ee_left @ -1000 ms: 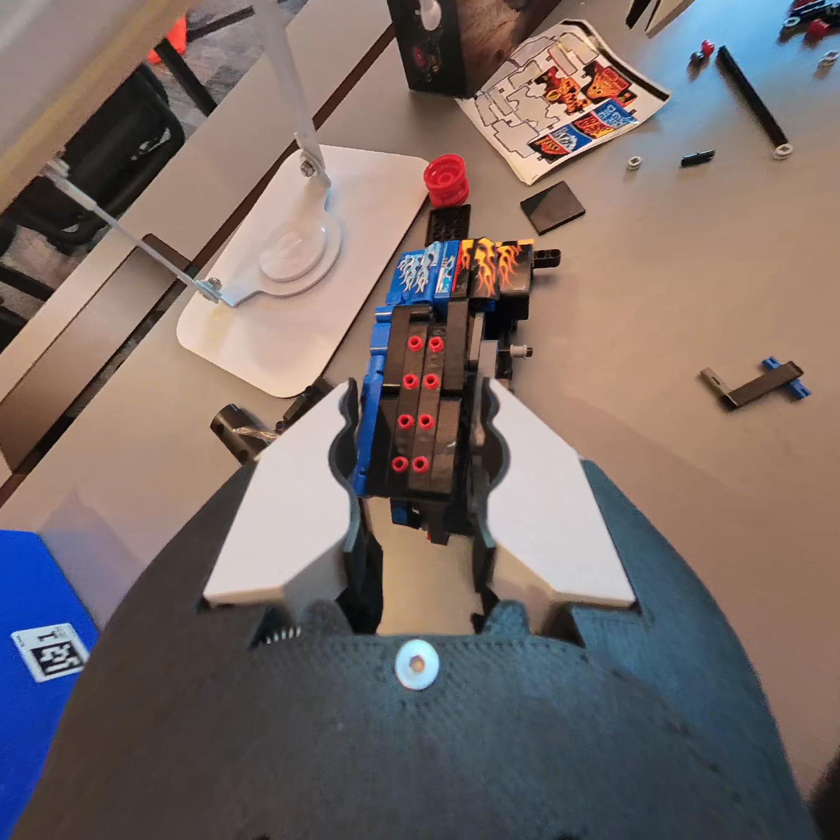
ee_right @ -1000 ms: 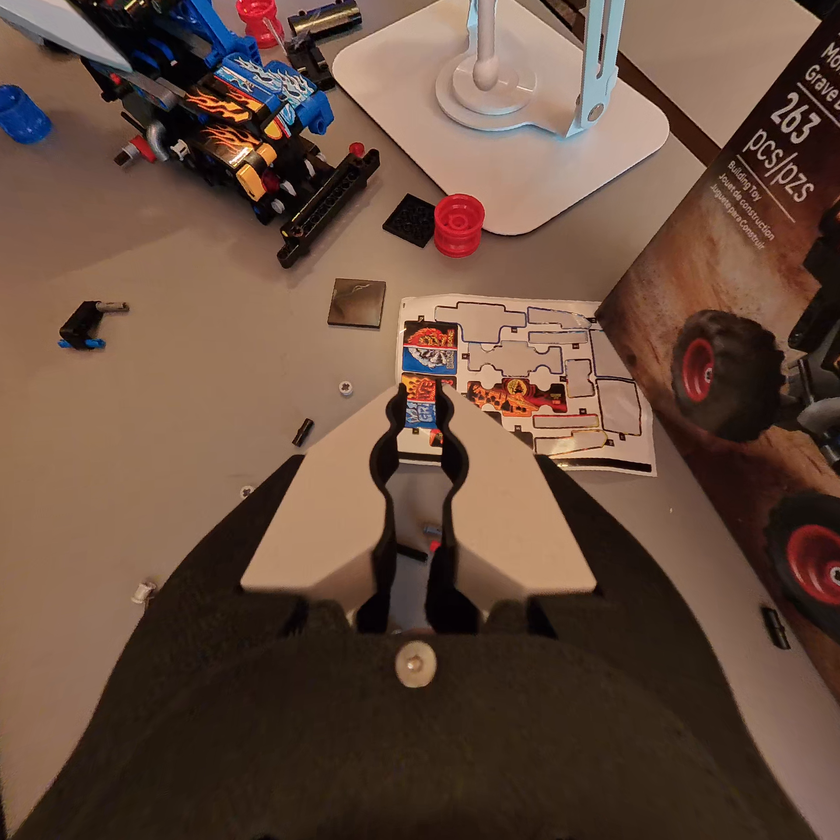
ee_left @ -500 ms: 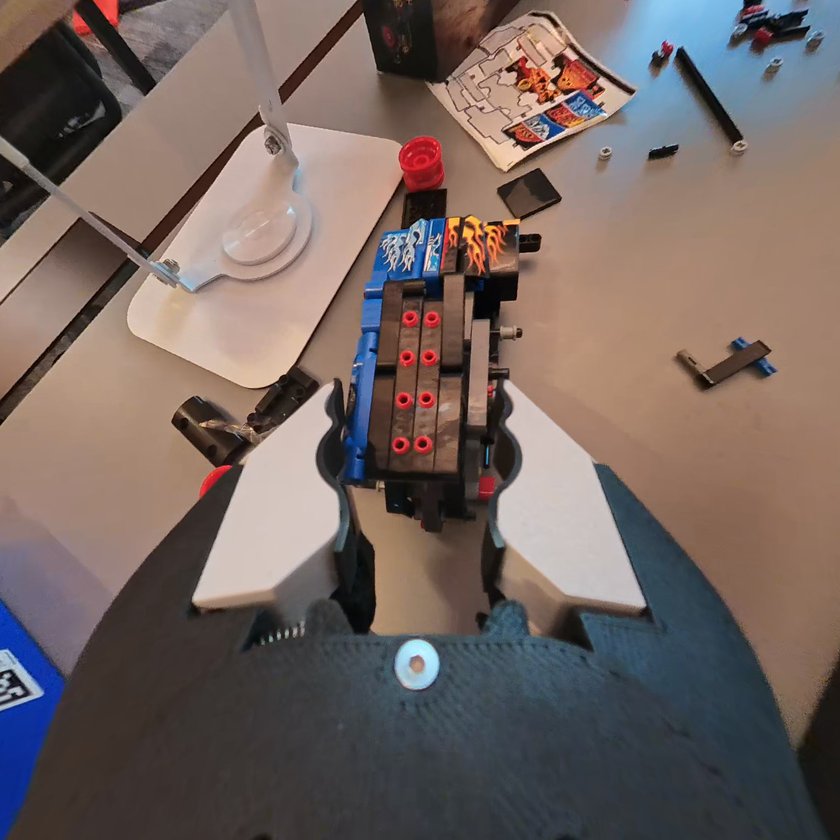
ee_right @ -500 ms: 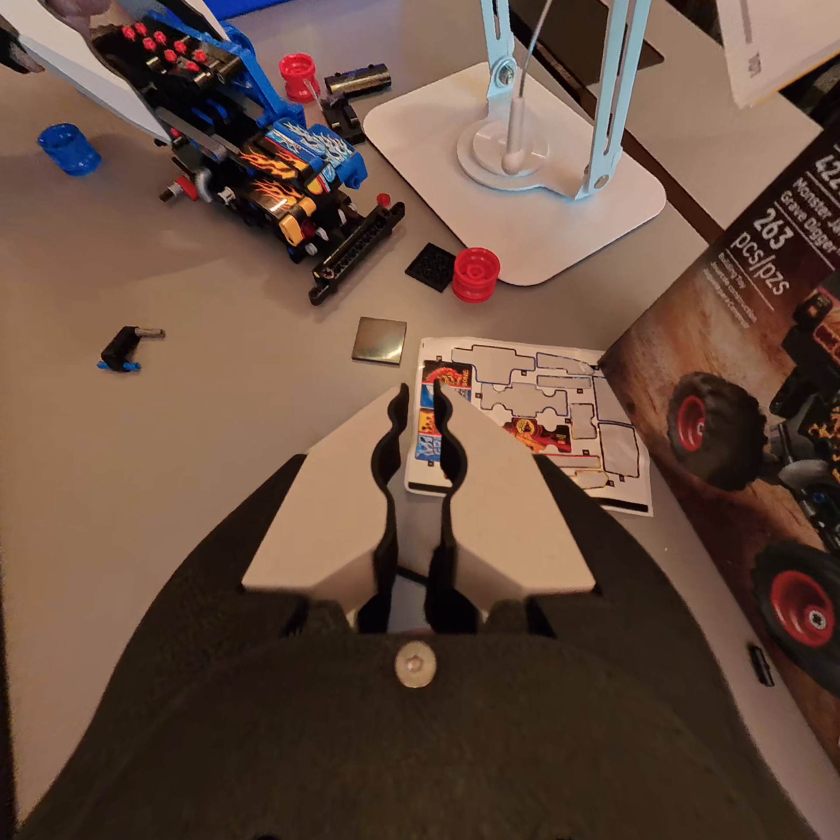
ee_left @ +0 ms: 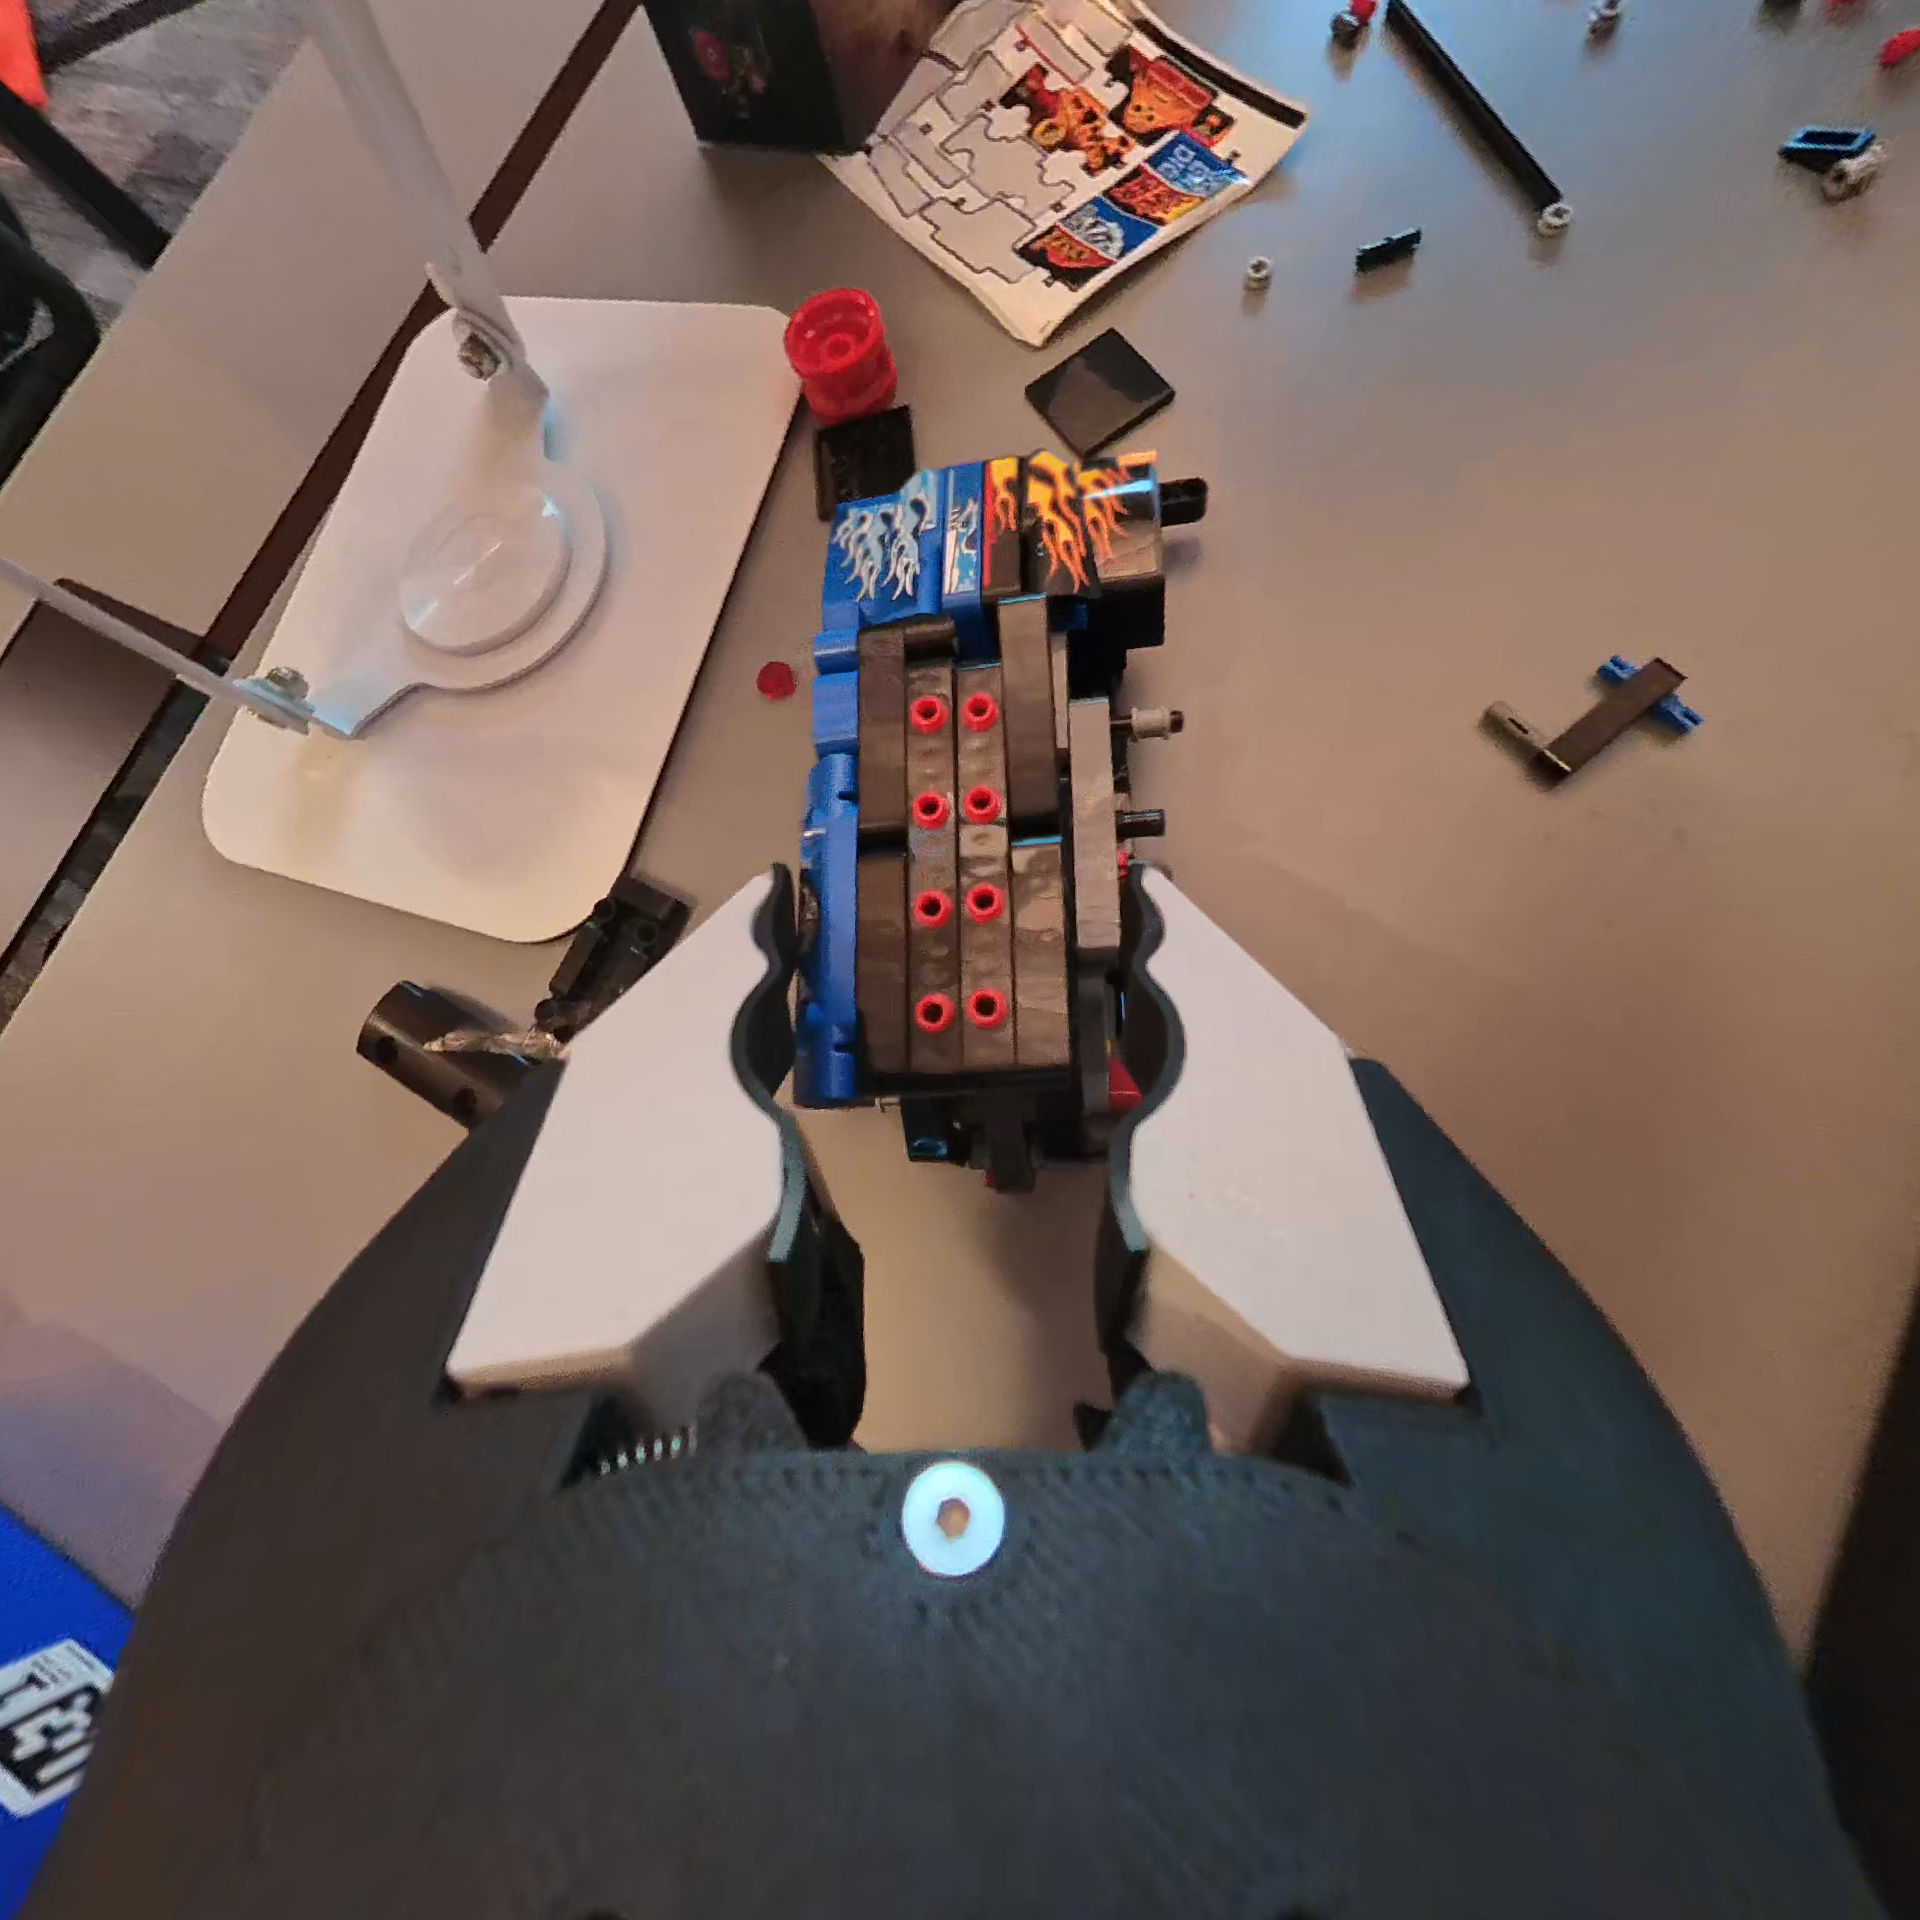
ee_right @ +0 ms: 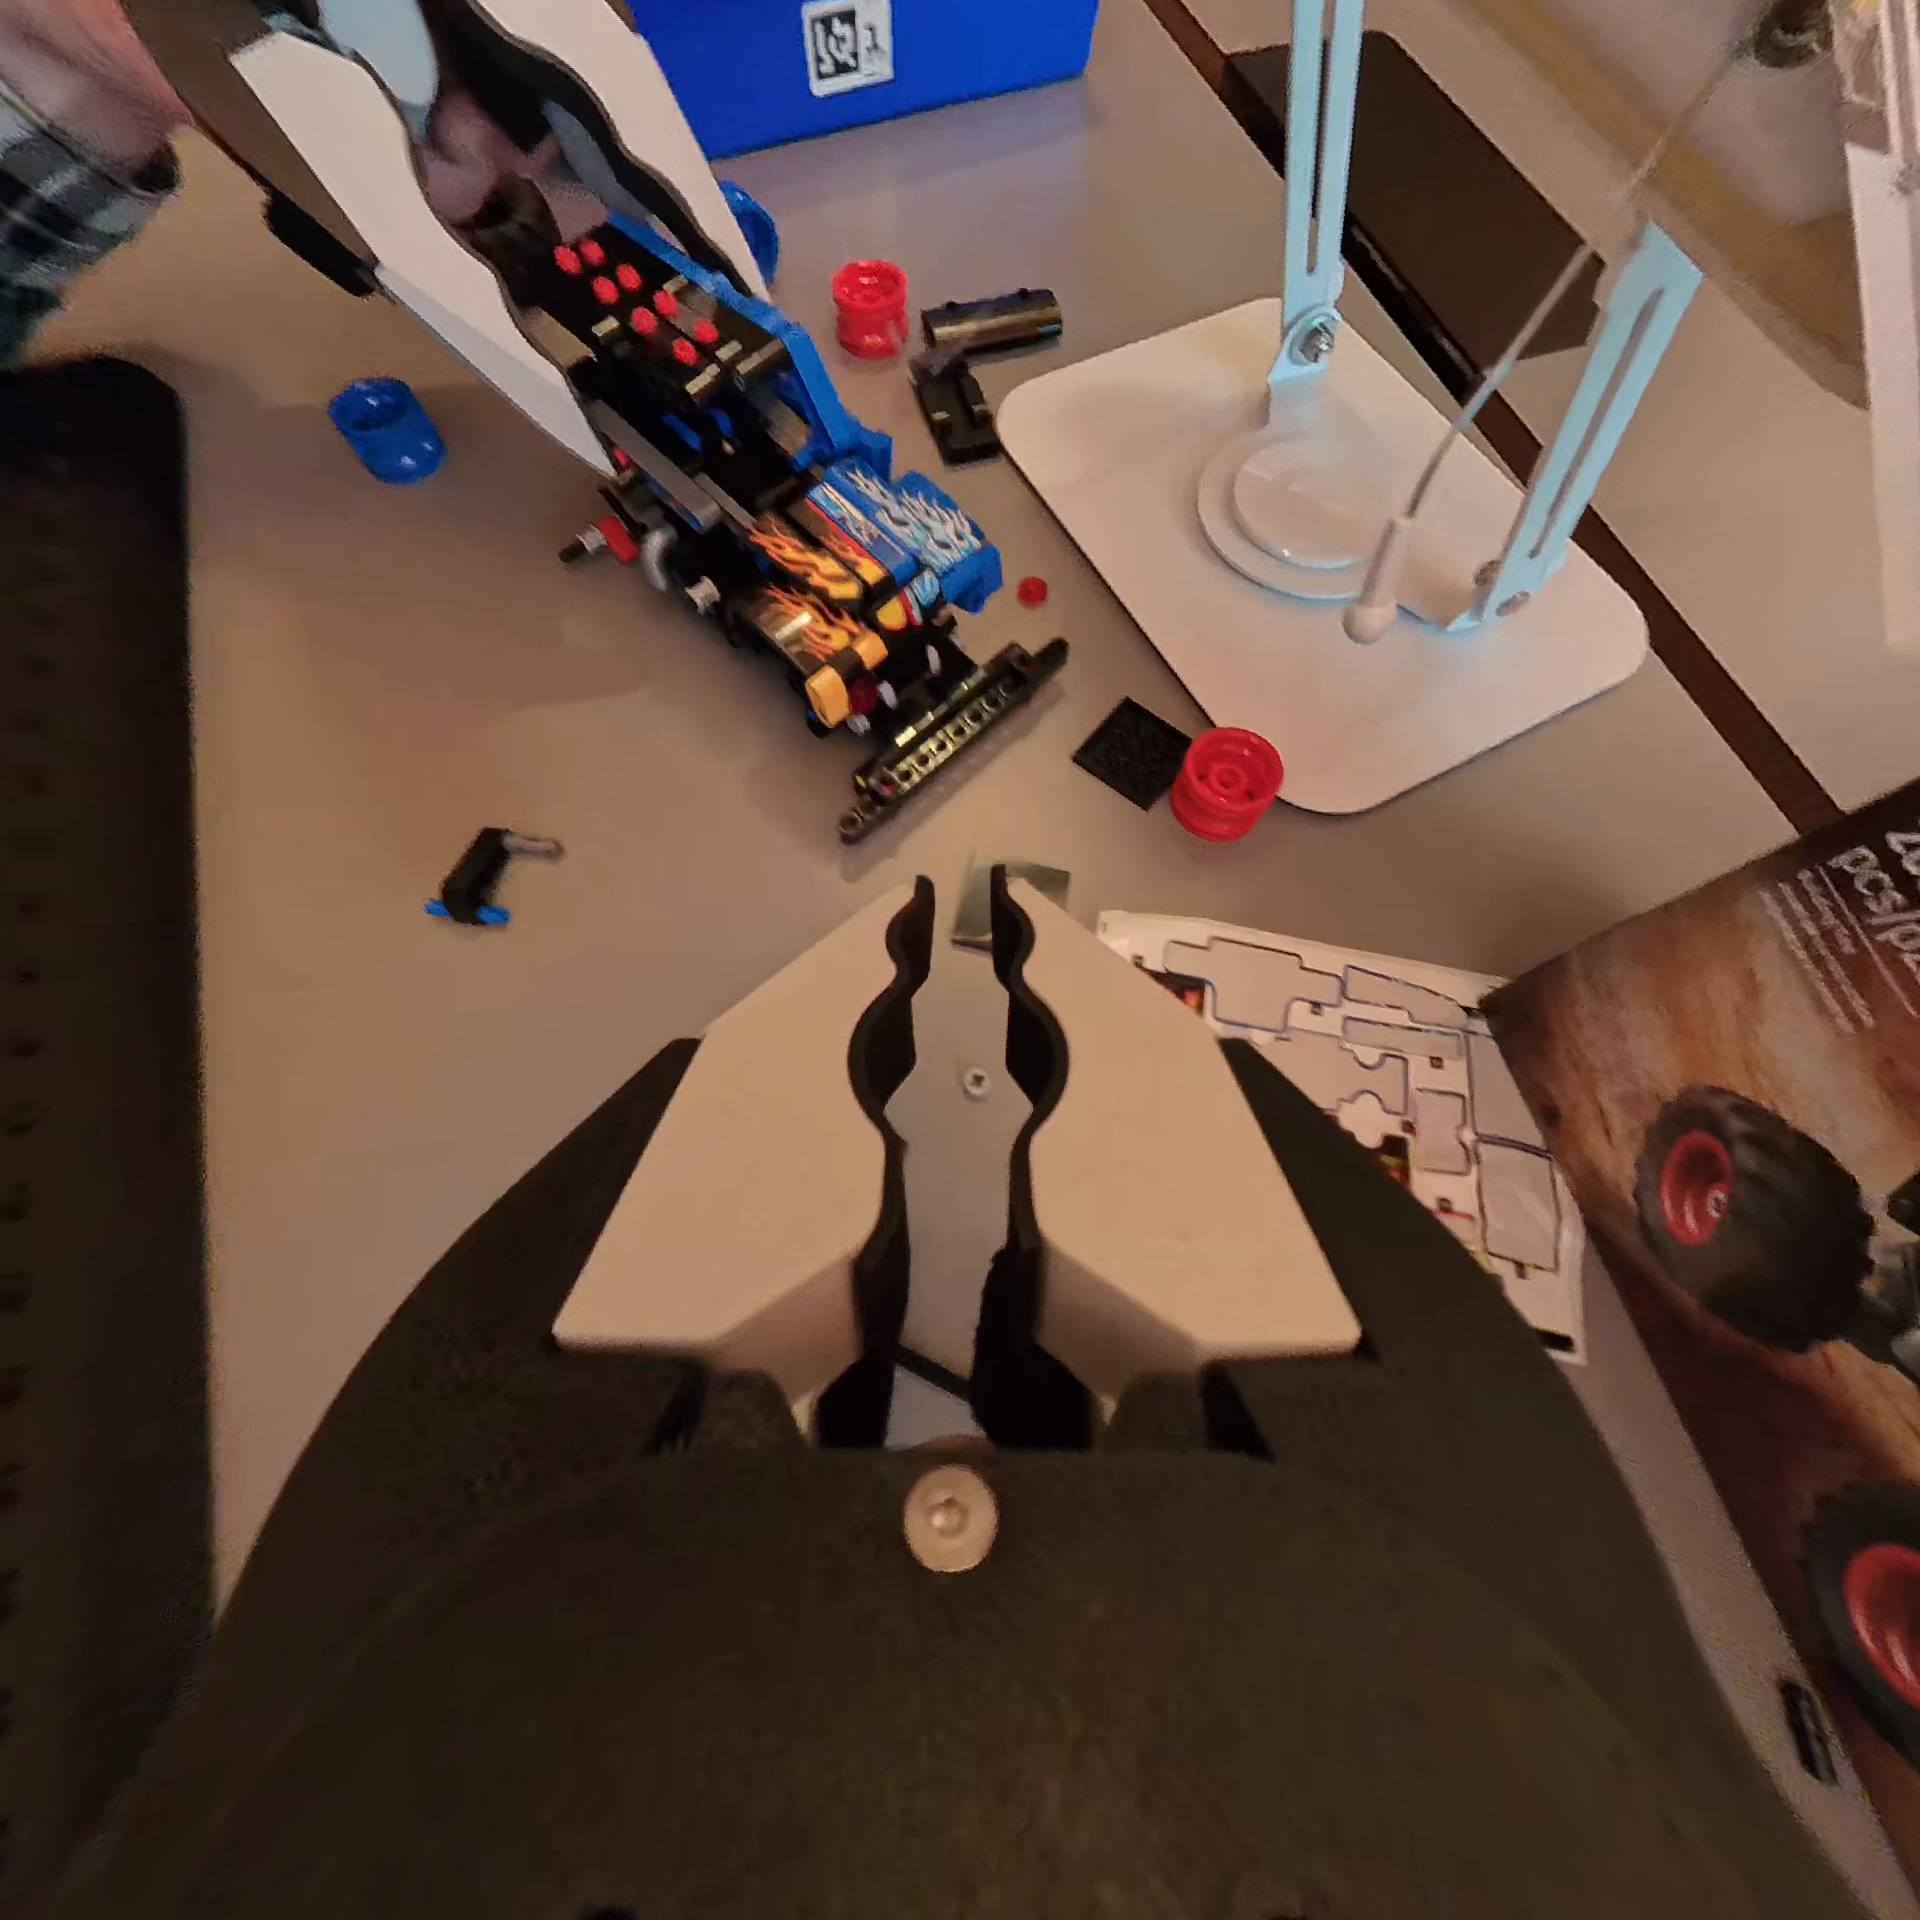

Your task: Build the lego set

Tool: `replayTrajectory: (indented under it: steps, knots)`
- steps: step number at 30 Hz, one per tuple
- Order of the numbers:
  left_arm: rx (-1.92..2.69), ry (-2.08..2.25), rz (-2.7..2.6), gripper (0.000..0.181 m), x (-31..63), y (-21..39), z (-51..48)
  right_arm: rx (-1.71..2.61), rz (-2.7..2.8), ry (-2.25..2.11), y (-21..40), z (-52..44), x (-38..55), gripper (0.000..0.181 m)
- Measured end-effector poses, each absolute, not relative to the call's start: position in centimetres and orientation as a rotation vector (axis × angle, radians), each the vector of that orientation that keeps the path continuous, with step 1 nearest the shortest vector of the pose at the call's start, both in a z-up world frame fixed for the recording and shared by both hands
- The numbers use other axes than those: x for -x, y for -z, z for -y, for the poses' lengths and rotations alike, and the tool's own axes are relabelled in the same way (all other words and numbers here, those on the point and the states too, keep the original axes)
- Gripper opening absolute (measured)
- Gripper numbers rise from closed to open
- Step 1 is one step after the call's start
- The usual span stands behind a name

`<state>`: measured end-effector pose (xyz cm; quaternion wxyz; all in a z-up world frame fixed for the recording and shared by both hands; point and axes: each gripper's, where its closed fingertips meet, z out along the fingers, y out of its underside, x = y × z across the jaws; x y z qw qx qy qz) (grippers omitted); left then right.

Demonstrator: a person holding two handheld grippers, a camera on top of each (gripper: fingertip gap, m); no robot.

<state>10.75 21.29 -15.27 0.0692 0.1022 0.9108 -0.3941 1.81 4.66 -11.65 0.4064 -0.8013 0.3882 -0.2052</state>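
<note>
Your left gripper (ee_left: 956, 935) has its jaws clamped on the rear of the half-built truck (ee_left: 977, 810), whose flame-stickered nose rests on the surface (ee_left: 1455, 1039) at the far end. Your right gripper (ee_right: 956, 904) hovers empty over the surface, jaws a narrow gap apart, tips just above a dark flat tile (ee_right: 1013, 904) near the sticker sheet (ee_right: 1351, 1039).

The step in hand looks like fetching the next piece while the body is braced. Loose parts wait: a red wheel hub (ee_right: 1226, 781) beside the white stand base (ee_right: 1351, 727), a blue hub (ee_right: 387, 428) left of the truck. Next, spread the right jaws wider, descend squarely on the chosen piece, and keep the left clamp steady.
</note>
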Motion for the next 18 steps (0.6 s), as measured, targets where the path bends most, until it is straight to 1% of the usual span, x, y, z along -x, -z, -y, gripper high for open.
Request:
replayTrajectory:
  steps: [6,10,15,18]
  knots:
    - [-0.488,1.163,-2.785,0.061,-9.9,15.3,-21.2,2.002,-0.913,0.471,10.9,-8.1,-1.2,0.01]
    - [-0.564,1.168,-2.812,0.061,-9.6,15.4,-21.1,1.997,-0.89,0.439,11.5,-9.5,-0.9,0.01]
    - [-0.567,1.122,-2.824,0.062,-9.7,15.5,-21.1,2.001,-0.886,0.428,12.7,-9.9,-1.2,0.009]
    - [-0.53,1.031,-2.808,0.067,-10.0,15.8,-21.3,1.995,-0.874,0.432,13.0,-10.1,-1.3,0.009]
